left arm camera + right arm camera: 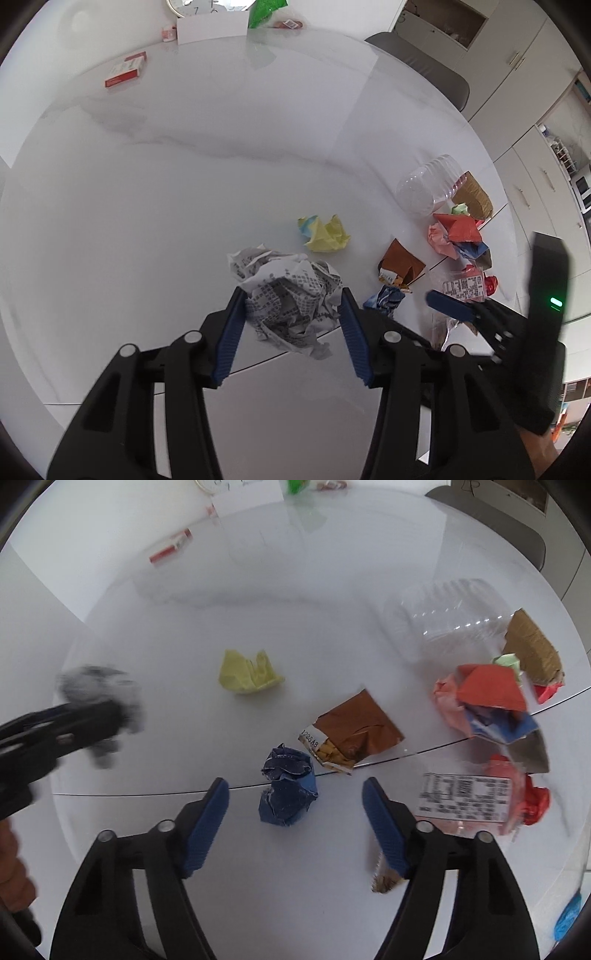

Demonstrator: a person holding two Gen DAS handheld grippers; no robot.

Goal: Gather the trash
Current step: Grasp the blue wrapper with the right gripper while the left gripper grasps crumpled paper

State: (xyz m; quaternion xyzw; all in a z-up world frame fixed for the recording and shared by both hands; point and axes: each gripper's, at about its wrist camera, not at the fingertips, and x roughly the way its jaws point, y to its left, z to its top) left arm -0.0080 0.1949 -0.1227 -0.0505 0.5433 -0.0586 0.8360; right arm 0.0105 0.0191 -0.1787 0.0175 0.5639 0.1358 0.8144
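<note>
The crumpled newspaper ball (286,295) sits between the jaws of my left gripper (291,301), and both blue pads look pressed against its sides, so I judge I have it clamped. From the right wrist camera the same ball is a grey blur at the far left, apparently lifted off the worktop (147,184), though I can't be sure of the clearance.

My right gripper (295,794) hangs with its jaws spread wide and holding nothing, the crushed blue wrapper (288,788) lying on the worktop between them and just ahead.

Further out lie the yellow paper wad (249,674), the brown snack packet (354,733) near the worktop's seam, a clear plastic bag with a printed label (465,799) to my right, and a heap of red, pink and blue papers (487,701) beside a toppled clear plastic cup (443,616).

I judge this to be the gathering step: one piece secured, the next lined up. The next move calls for lowering the right jaws around the blue wrapper and closing squarely. I see no bin in either view.
</note>
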